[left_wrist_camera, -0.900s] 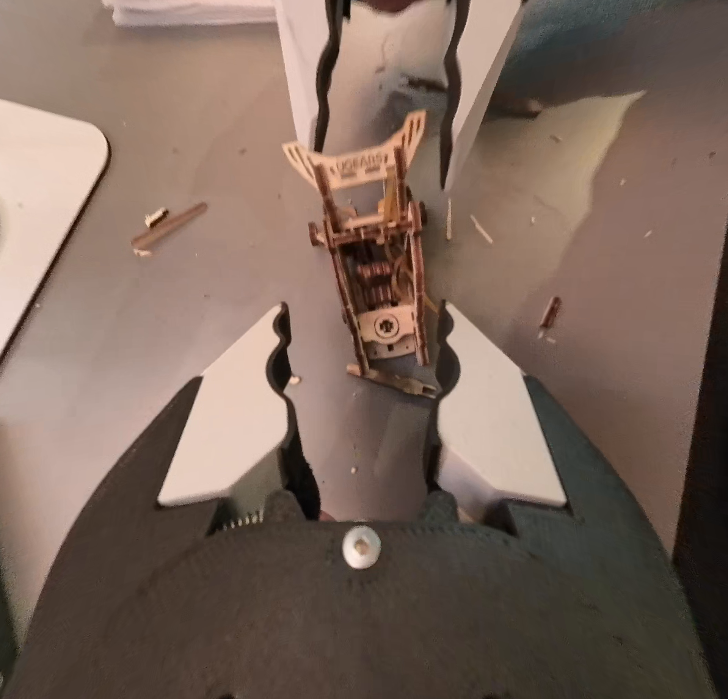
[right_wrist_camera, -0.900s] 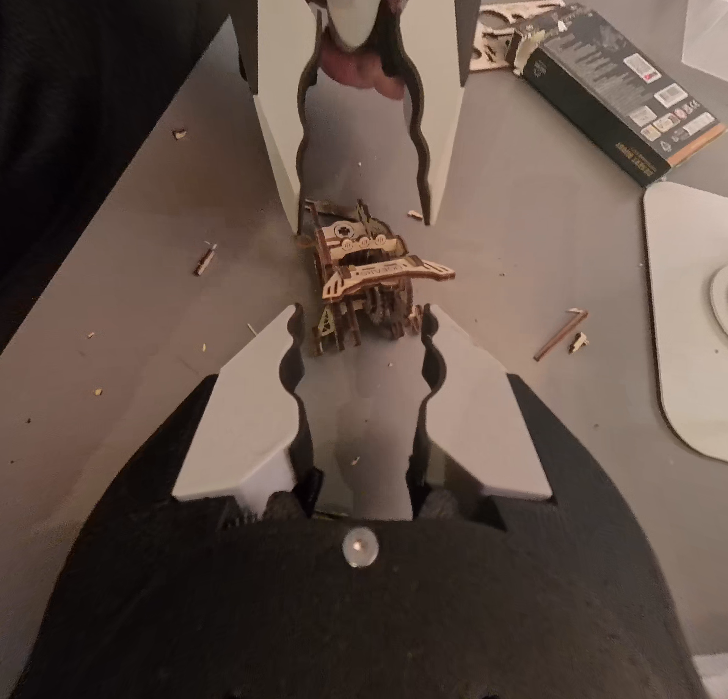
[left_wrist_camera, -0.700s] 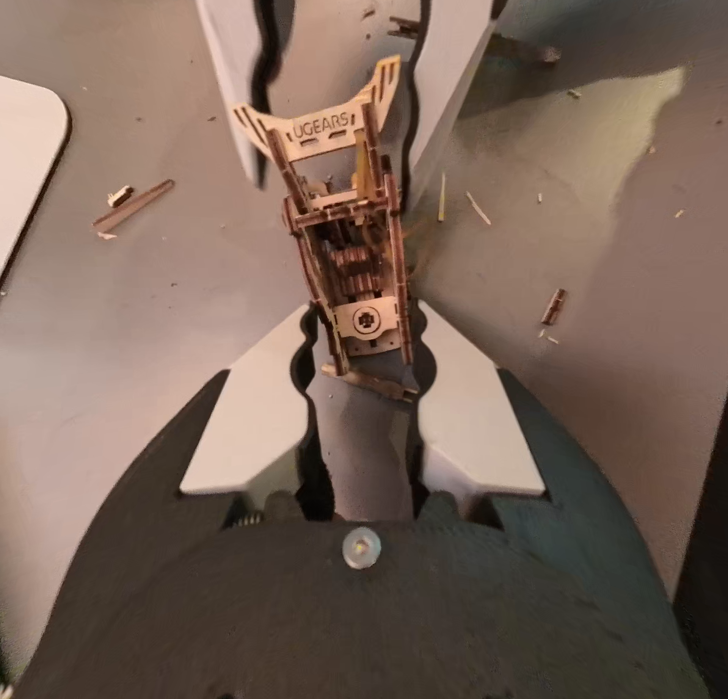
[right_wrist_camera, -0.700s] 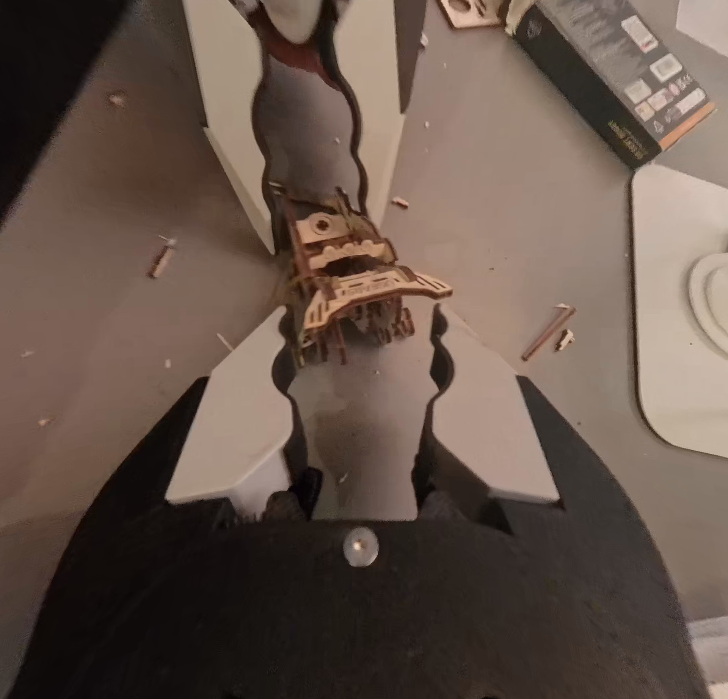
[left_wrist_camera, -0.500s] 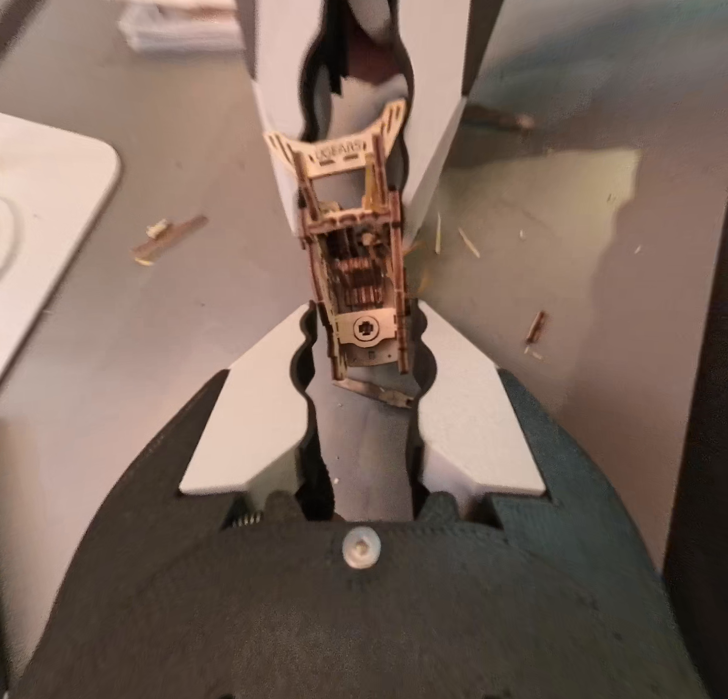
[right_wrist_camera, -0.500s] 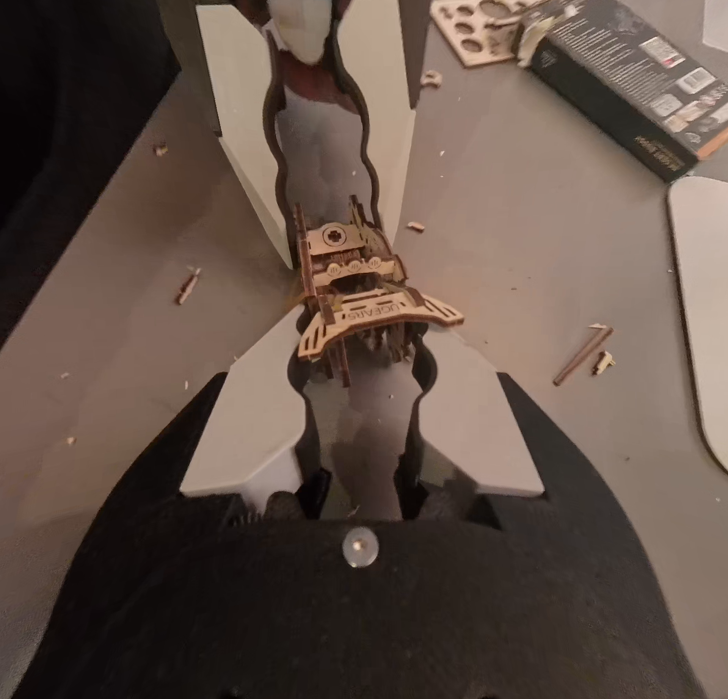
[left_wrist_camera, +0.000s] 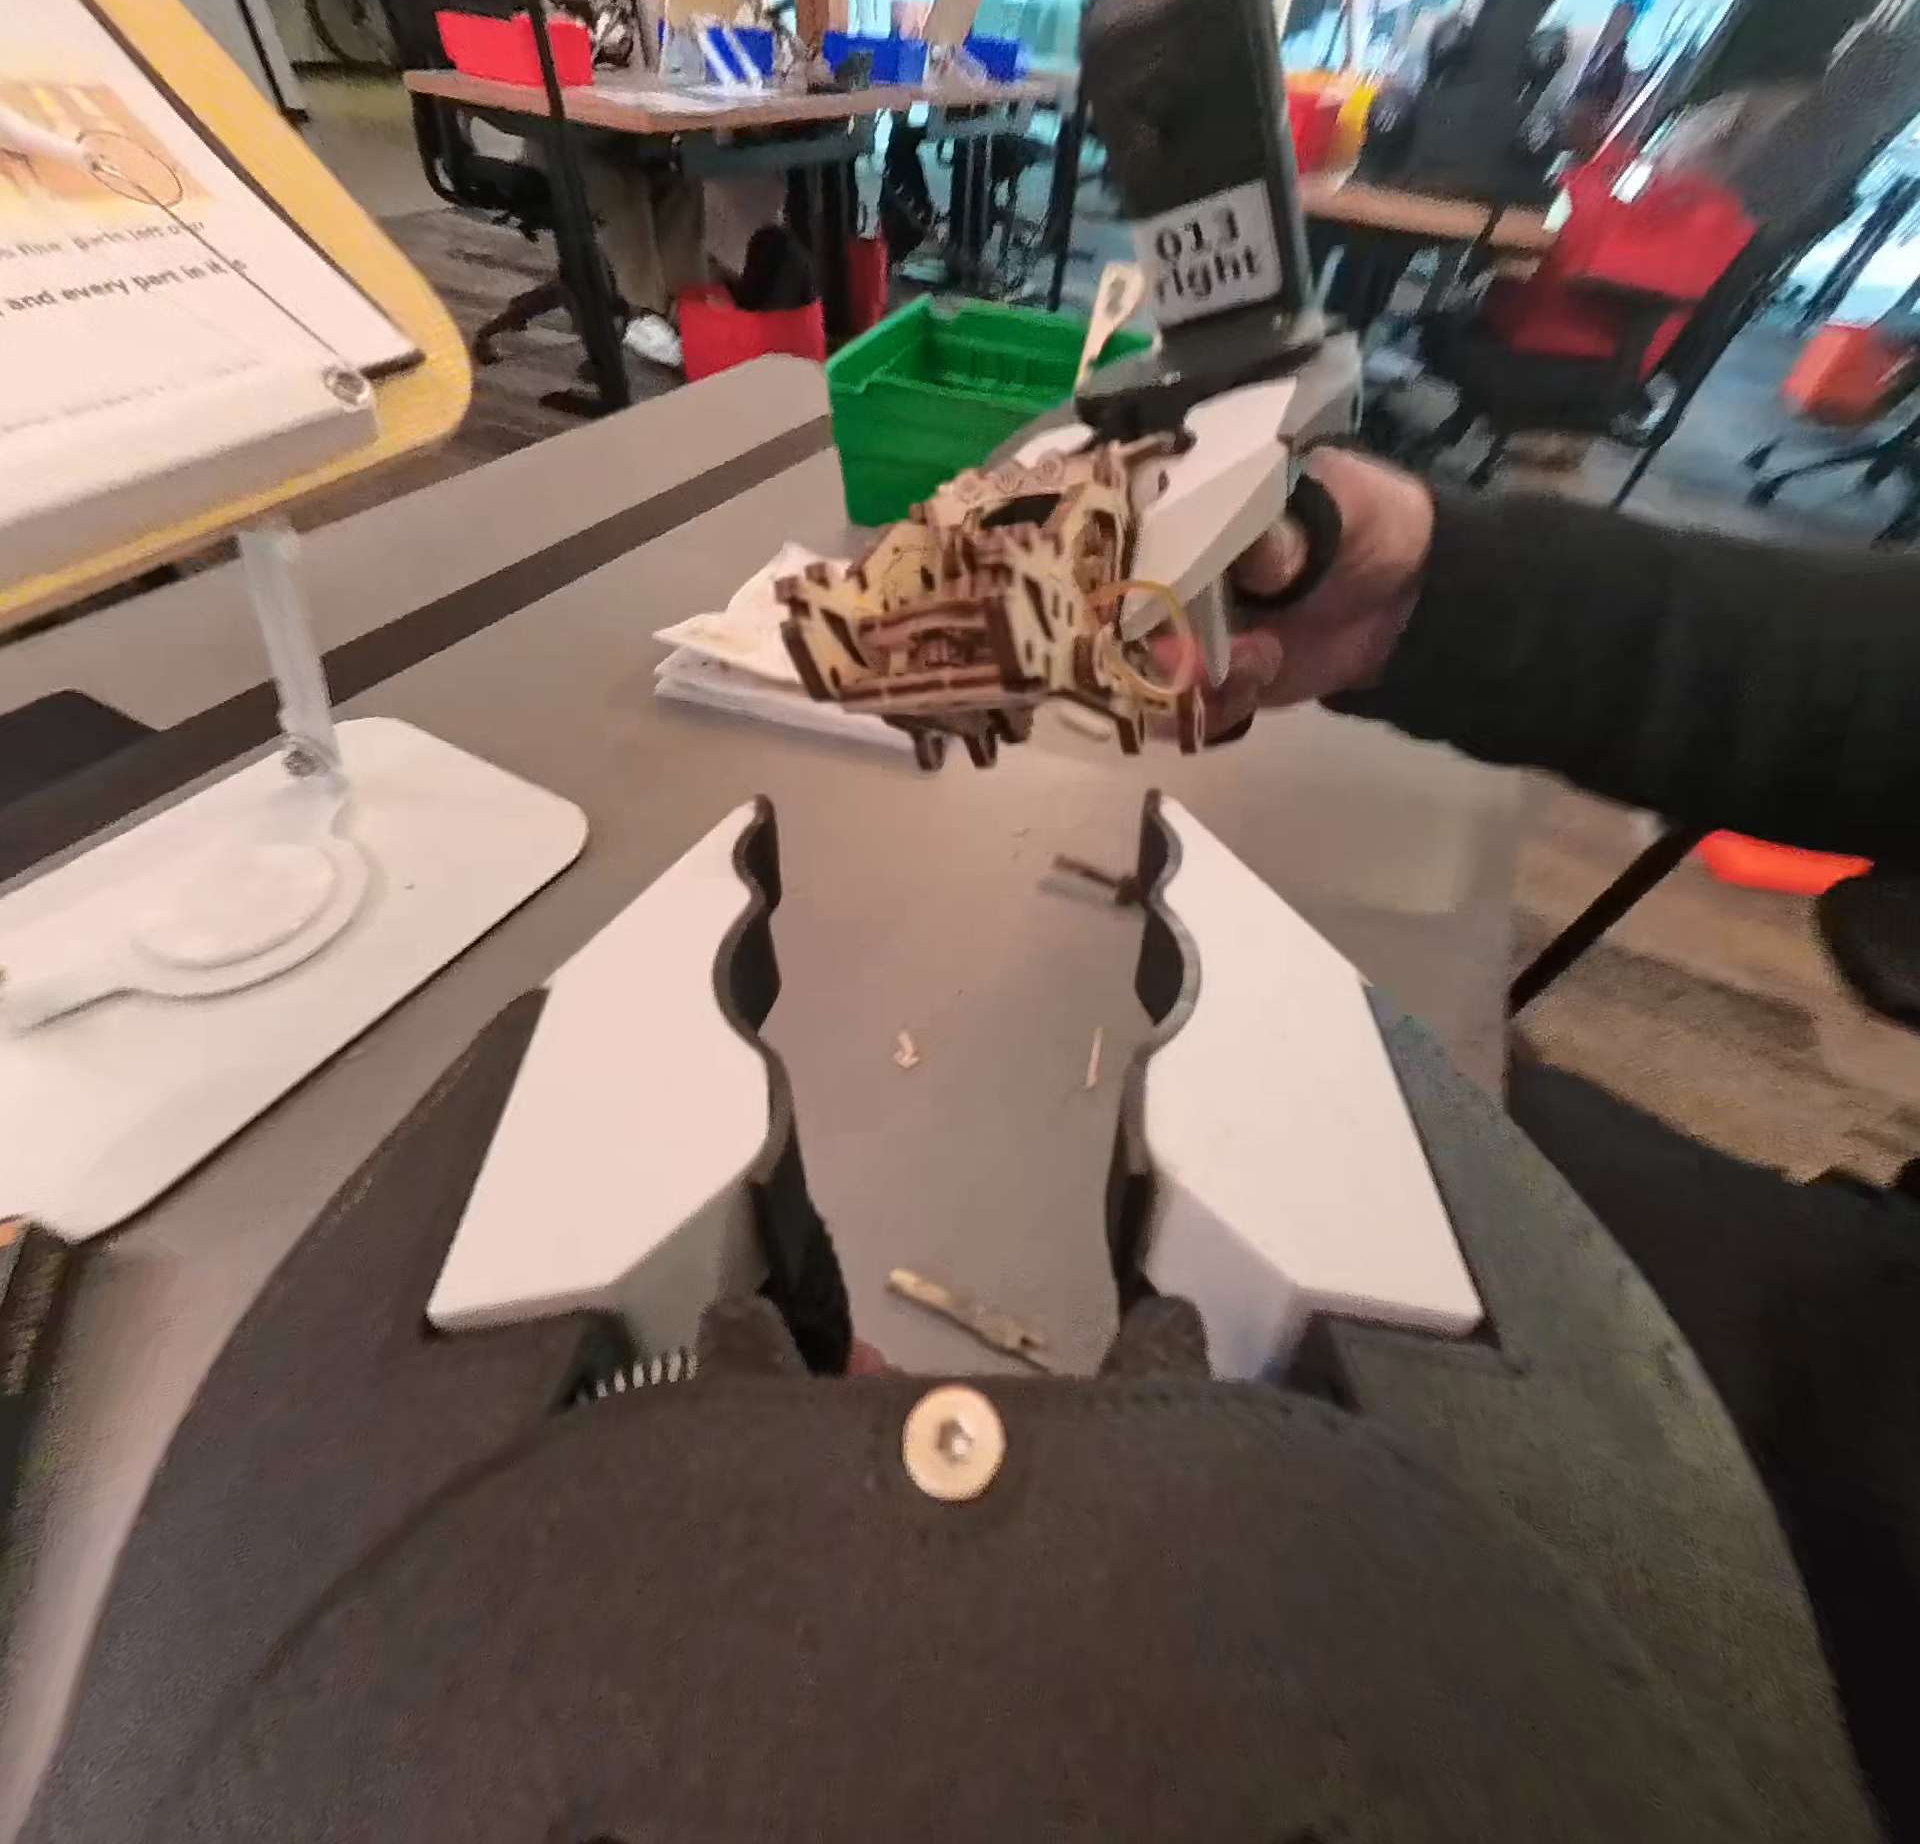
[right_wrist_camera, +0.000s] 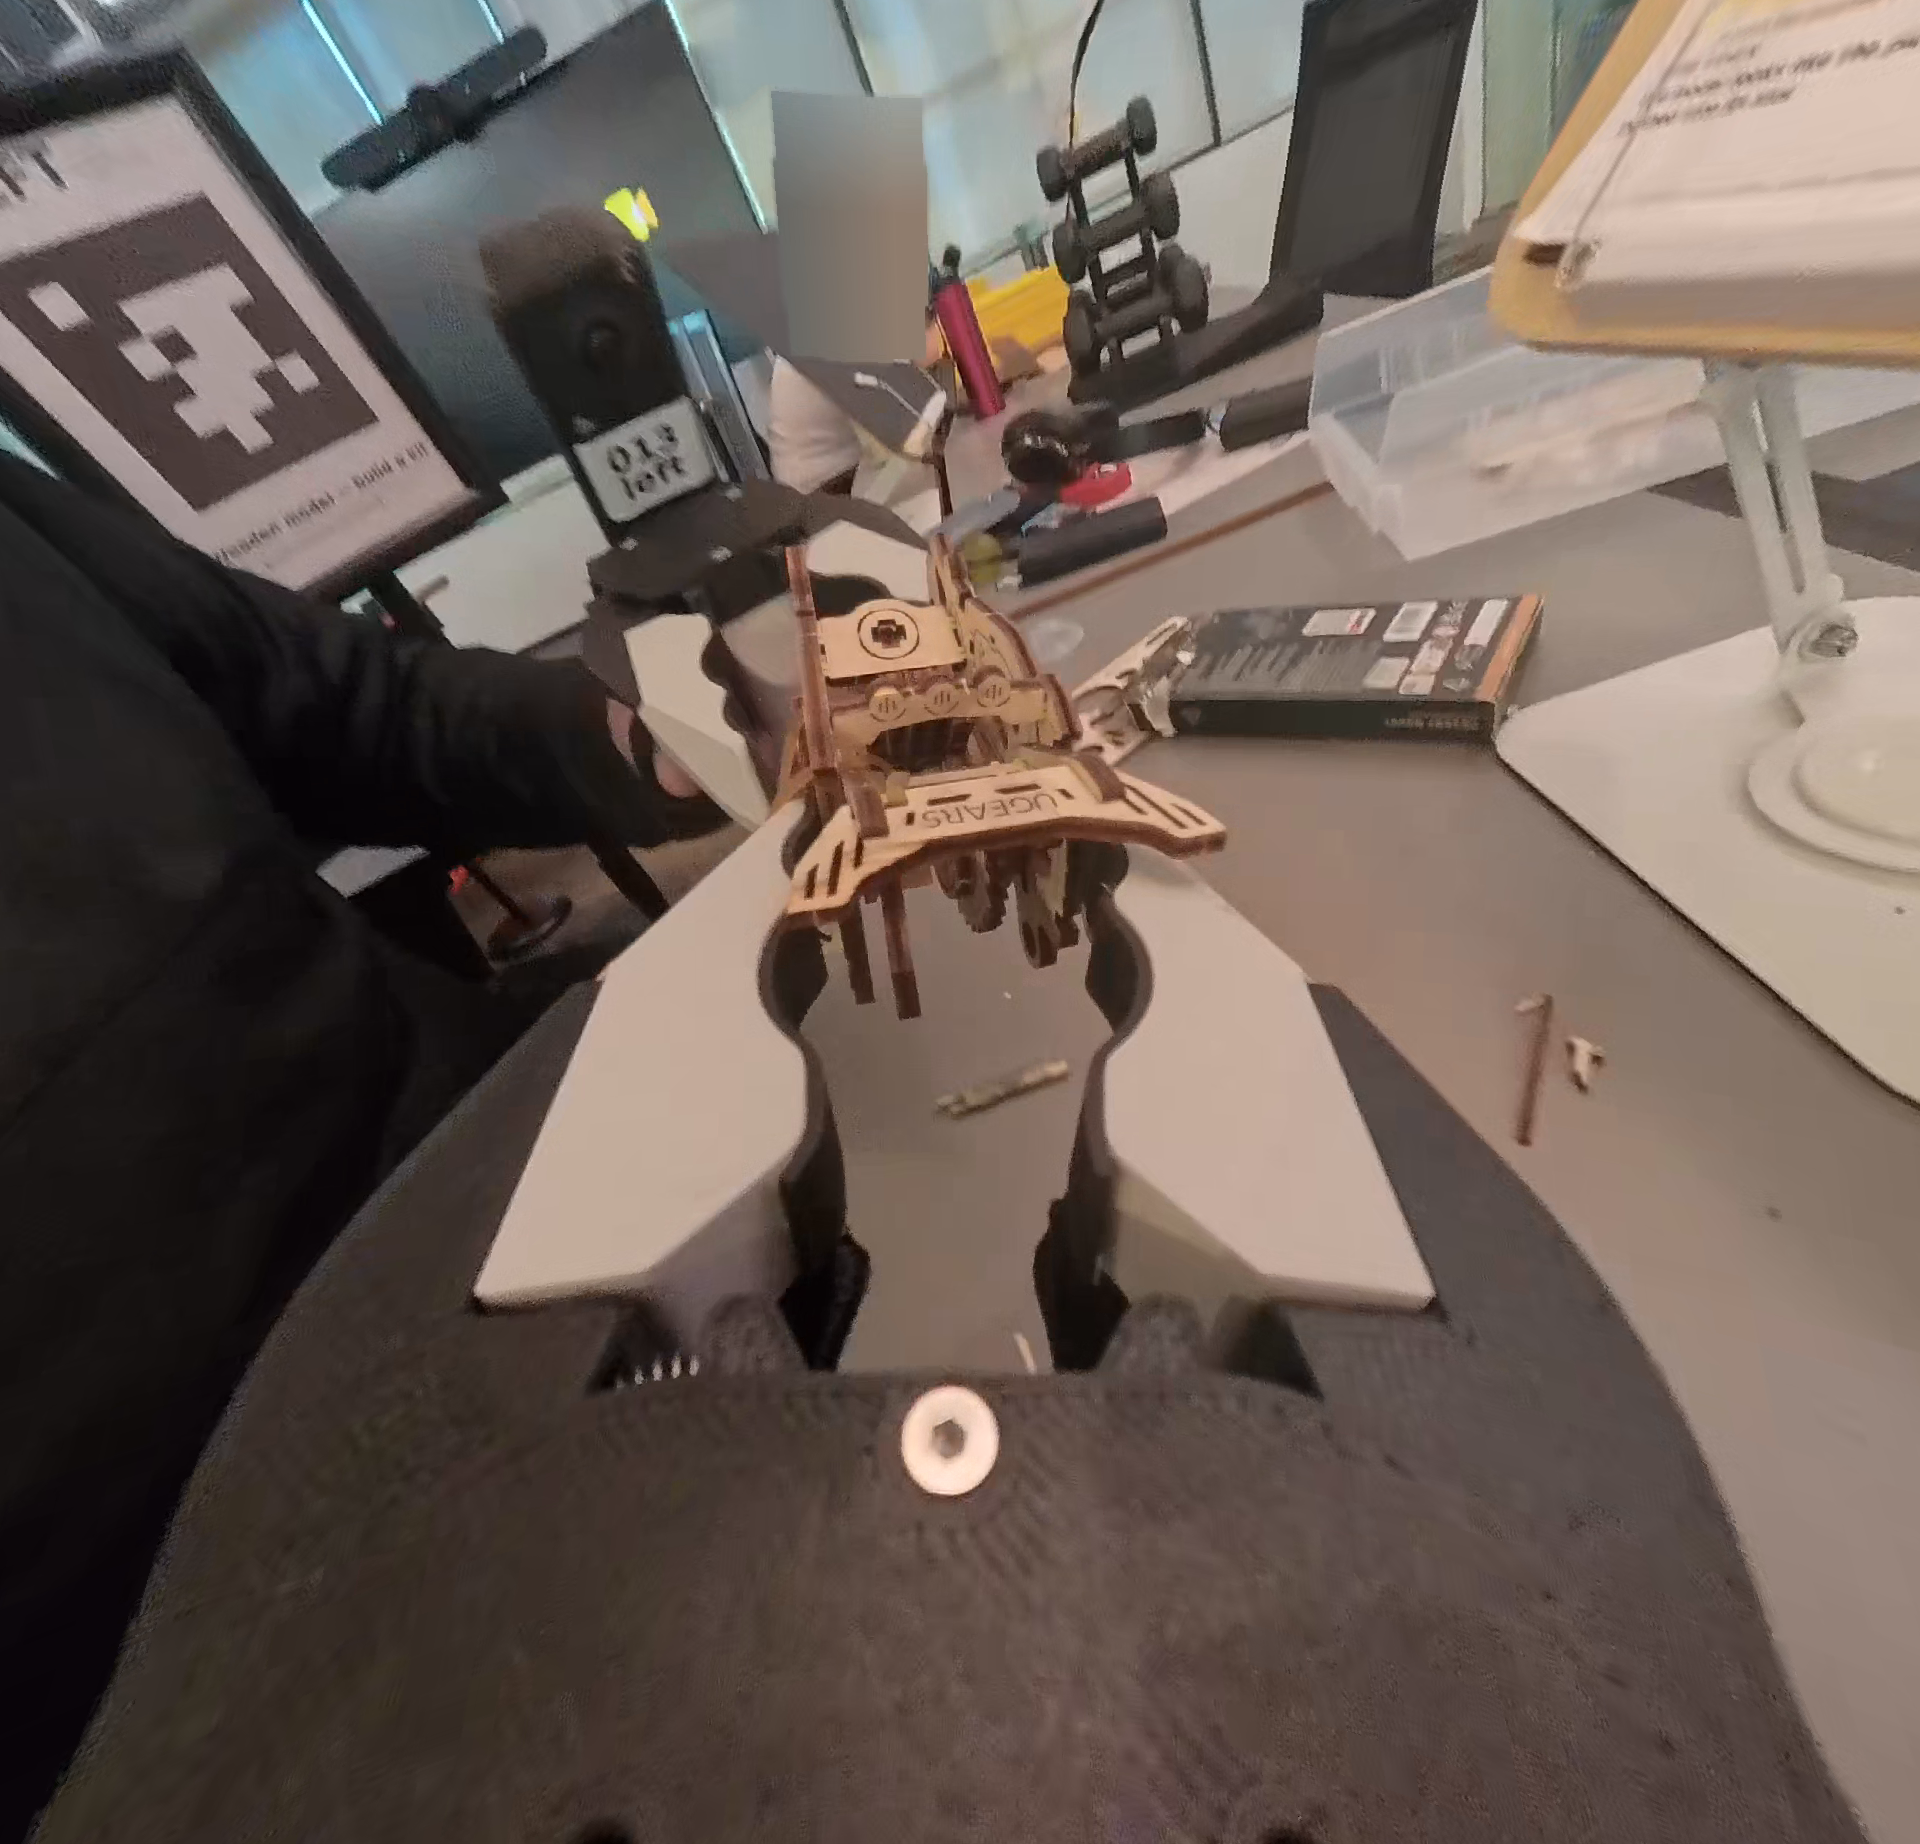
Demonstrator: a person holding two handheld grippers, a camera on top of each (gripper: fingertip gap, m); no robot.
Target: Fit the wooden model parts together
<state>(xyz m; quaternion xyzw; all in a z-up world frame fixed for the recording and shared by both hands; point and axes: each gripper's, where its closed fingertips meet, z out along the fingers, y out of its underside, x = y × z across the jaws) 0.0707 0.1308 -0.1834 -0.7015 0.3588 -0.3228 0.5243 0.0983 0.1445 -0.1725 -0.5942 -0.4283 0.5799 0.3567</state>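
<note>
Jaws: the right gripper (right_wrist_camera: 951, 921) was clamped on the wooden model (right_wrist_camera: 966, 755), its white fingers (right_wrist_camera: 707, 963) pressed against the model's flanks; the left gripper (left_wrist_camera: 956, 838) stood wide apart with nothing between its fingers (left_wrist_camera: 665, 963). The model was held up in the air above the grey table (left_wrist_camera: 935, 973), well clear of the left gripper's tips and a little beyond them in the left wrist view (left_wrist_camera: 997, 610).

Judgement on the step in hand: the model looked ready to be steadied or turned so that a loose part could go in. To do it well, I would have kept the right grip on the solid side frames, not on the gears, and brought the left gripper in slowly and squarely, since thin plywood tabs will likely snap under a skewed push.

Materials: the model was pale laser-cut plywood with dark scorched edges, slotted plates, small toothed gears inside, a curved front plate (right_wrist_camera: 997, 828) and a thin rubber band (left_wrist_camera: 1143, 641) looped at one end. Short wooden sticks (right_wrist_camera: 1003, 1086) and splinters lay on the matt table. Farther out: a dark cardboard box (right_wrist_camera: 1351, 672), a smooth white stand base (left_wrist_camera: 260, 911) and a stack of white paper (left_wrist_camera: 748, 672).
</note>
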